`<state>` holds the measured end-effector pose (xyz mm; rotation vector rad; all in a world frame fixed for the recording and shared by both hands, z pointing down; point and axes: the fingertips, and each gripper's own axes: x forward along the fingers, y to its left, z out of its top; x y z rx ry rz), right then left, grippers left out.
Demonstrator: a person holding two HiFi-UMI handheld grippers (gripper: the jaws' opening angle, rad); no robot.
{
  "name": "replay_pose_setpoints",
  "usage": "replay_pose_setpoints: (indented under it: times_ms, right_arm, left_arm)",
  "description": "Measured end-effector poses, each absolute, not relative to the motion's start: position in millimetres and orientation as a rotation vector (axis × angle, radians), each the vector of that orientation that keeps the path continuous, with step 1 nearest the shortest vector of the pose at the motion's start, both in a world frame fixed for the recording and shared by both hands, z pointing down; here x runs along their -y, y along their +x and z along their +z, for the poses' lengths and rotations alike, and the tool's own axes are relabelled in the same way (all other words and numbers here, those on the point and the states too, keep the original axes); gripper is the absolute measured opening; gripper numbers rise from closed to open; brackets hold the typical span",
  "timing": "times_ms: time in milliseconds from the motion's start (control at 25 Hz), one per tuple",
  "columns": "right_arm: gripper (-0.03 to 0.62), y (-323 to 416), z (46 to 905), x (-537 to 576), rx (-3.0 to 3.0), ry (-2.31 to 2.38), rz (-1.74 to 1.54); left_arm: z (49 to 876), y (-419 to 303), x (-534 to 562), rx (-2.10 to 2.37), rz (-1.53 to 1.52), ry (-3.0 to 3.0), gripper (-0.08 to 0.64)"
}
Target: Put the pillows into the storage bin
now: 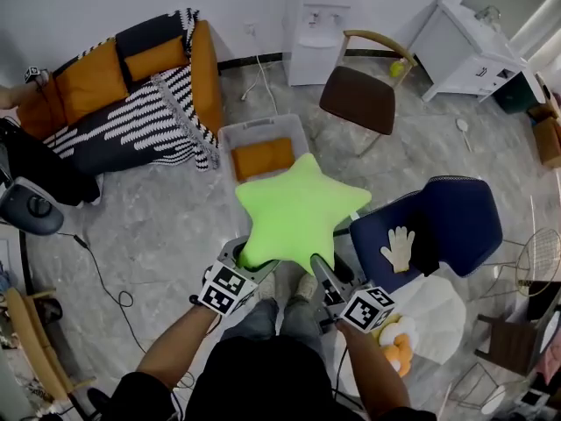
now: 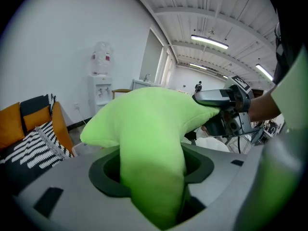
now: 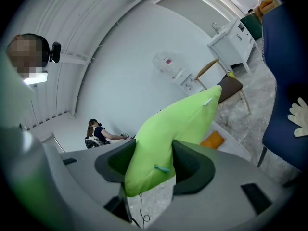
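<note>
A bright green star-shaped pillow (image 1: 298, 210) hangs in the air in front of me, held by two of its points. My left gripper (image 1: 249, 266) is shut on the lower left point (image 2: 151, 177), which fills the gap between the jaws. My right gripper (image 1: 321, 268) is shut on the lower right point (image 3: 151, 160), which has a small teal tag. The left gripper view also shows the right gripper (image 2: 222, 105) clamped on the star. A white storage bin (image 1: 230, 139) stands on the floor just beyond the star. An orange pillow (image 1: 263, 158) lies inside it.
A striped sofa (image 1: 131, 117) with orange cushions (image 1: 154, 58) is at the far left. A brown chair (image 1: 359, 95) and a water dispenser (image 1: 317, 16) stand beyond the bin. A blue armchair (image 1: 456, 222) holding a white glove (image 1: 401, 248) is at my right. A cable (image 1: 105, 283) crosses the floor on the left.
</note>
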<state>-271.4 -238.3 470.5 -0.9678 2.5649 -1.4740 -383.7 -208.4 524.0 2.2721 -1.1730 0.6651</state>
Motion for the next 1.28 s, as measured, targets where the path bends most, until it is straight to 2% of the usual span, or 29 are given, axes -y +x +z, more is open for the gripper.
replay_pose_setpoints:
  times_ms: [760, 1280]
  right_arm:
    - [0.249, -287.1, 643.8, 304.2, -2.769, -0.734, -1.752]
    - [0.249, -288.2, 799.7, 277.4, -2.733, -0.732, -2.107]
  left_arm:
    - [689.9, -391.3, 245.7, 1.252, 0.708, 1.953, 0.287]
    - [840.1, -387.1, 202.7, 1.114, 0.757, 1.723, 0.302]
